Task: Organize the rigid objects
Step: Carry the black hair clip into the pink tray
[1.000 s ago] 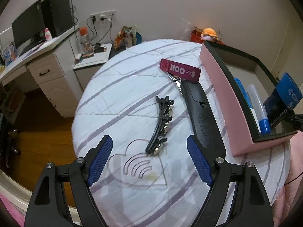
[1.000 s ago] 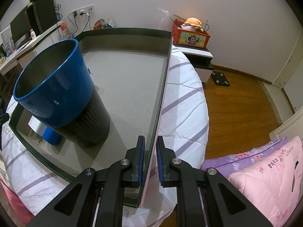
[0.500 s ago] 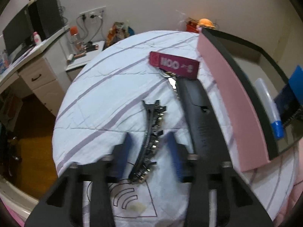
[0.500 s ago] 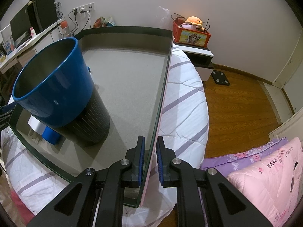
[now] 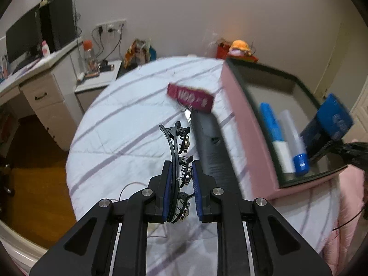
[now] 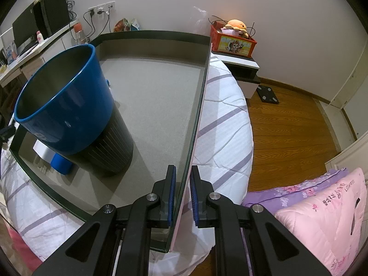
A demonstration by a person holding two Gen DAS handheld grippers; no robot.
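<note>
The left tool (image 5: 181, 191) has its blue pads closing on a black hair clip (image 5: 178, 161), which stands on edge between them with its curved spine against the left pad and its toothed, metal-studded side toward the right one. The clip's free end reaches forward above the bed (image 5: 119, 142), a white quilt with purple stripes. Just right of the clip lies a long black remote control (image 5: 211, 151), and at its far end a magenta key tag (image 5: 191, 97) with white lettering. Beyond the remote sits a pink storage box (image 5: 243, 124) with a dark rim and grey lining.

The right tool (image 6: 182, 195) is clamped on the near right wall of that box (image 6: 195, 124), one pad inside and one outside. Inside the box a blue cup (image 6: 66, 105) rests nested in a black ribbed cup (image 6: 112, 154), both tilted toward the box's left side. Behind them lie a white tube with a blue cap (image 6: 55, 161); in the left view a second, blue tube (image 5: 271, 124) lies alongside it.
</note>
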